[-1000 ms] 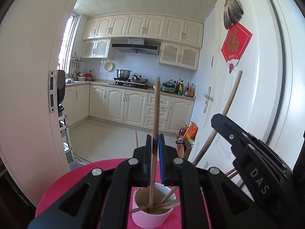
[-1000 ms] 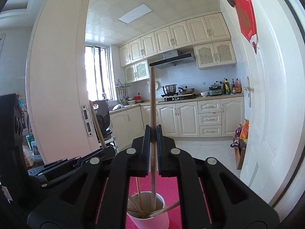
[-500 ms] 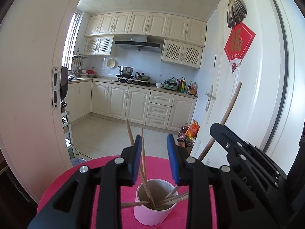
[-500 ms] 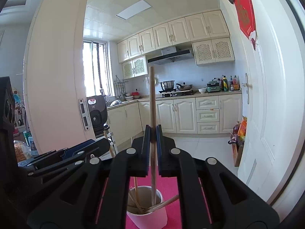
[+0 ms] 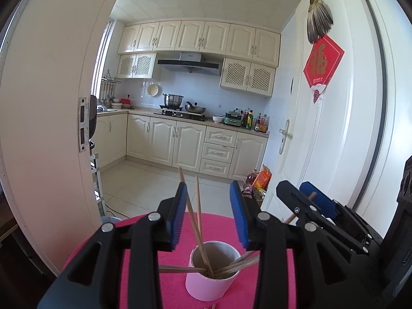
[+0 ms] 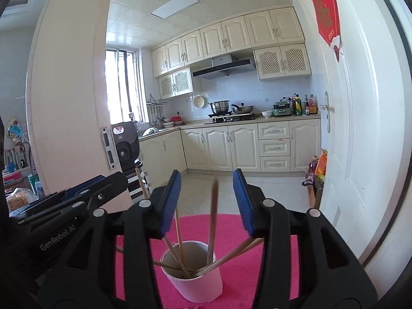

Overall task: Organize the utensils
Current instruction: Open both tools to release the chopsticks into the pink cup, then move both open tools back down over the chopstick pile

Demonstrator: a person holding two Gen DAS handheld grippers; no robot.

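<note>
Step in hand: dropping chopsticks into the cup (image 5: 212, 282); judged from how things lie, both grippers stand at the point of letting go above it.
Left gripper (image 5: 208, 219): its jaws stand wide apart and hold nothing; two chopsticks (image 5: 197, 231) rise between the blue pads (image 5: 177, 219) without visibly touching either.
Right gripper (image 6: 207, 203): its jaws are likewise spread and empty; one blurred chopstick (image 6: 213, 216) stands upright between them, its lower end inside the cup (image 6: 195, 283), clear of both pads.
Cup: a white paper cup on the pink bench (image 5: 288, 270), near and just below both grippers, upright.
Contents: several wooden chopsticks lean at mixed angles, some nearly upright, others lying low across the rim to left and right.
Stray piece: a small wooden end (image 5: 213, 306) shows on the bench at the near edge of the left wrist view; whether it is a chopstick I cannot tell.
Grippers' relation: side by side and close, the right one appearing at the right of the left wrist view (image 5: 306, 200).
Progress: well along, I judge, since no loose chopstick is plainly seen on the bench.
Next move calls for: lifting both grippers straight up and clear of the leaning sticks, so no pad catches one and tips the light cup.
Risk: the low-lying sticks overhang the rim and could lever out if nudged.
</note>
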